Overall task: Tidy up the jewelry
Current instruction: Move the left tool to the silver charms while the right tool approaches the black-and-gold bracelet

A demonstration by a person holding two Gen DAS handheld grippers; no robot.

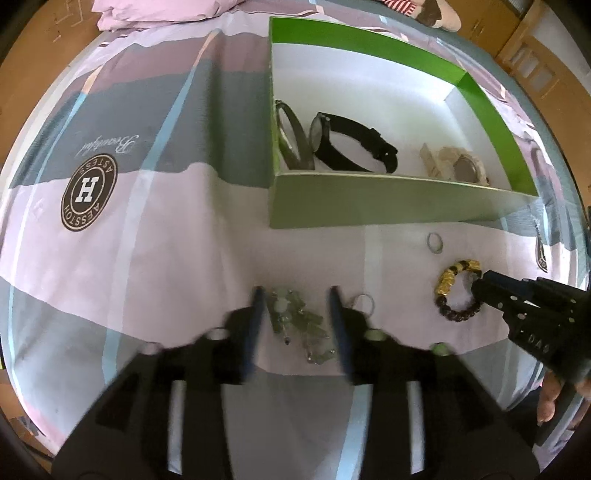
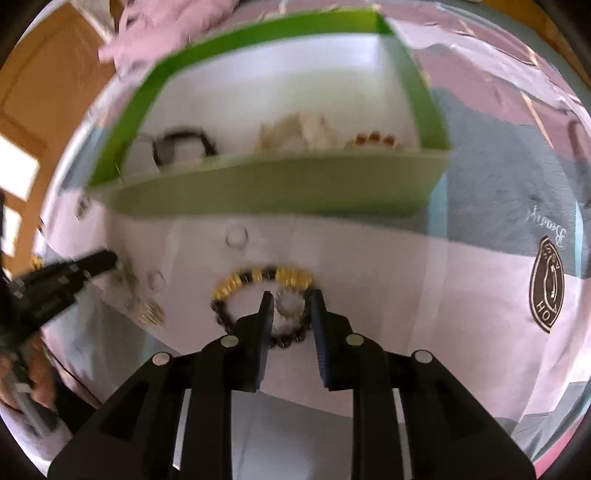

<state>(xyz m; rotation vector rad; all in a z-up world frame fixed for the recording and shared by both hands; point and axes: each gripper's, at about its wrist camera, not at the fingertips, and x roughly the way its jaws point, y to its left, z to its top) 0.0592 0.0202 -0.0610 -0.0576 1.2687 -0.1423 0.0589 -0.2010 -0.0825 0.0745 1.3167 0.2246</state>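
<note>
Your right claw (image 2: 290, 308) stands apart around the near edge of the bead bracelet (image 2: 258, 280) on the bed, low centre of frame. Your left claw (image 1: 297, 306) gapes over the green necklace (image 1: 299, 325). Next: close, lift, carry to the green box (image 2: 273, 188).

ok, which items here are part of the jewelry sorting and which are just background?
Job:
- green cardboard box holding black strap watch and beige watch
- gold-and-dark beaded bracelet, right gripper open around it
- pale green bead cluster, between open left gripper fingers
- thin metal ring

Background:
- pink patterned bedsheet
- pink pillow
</note>
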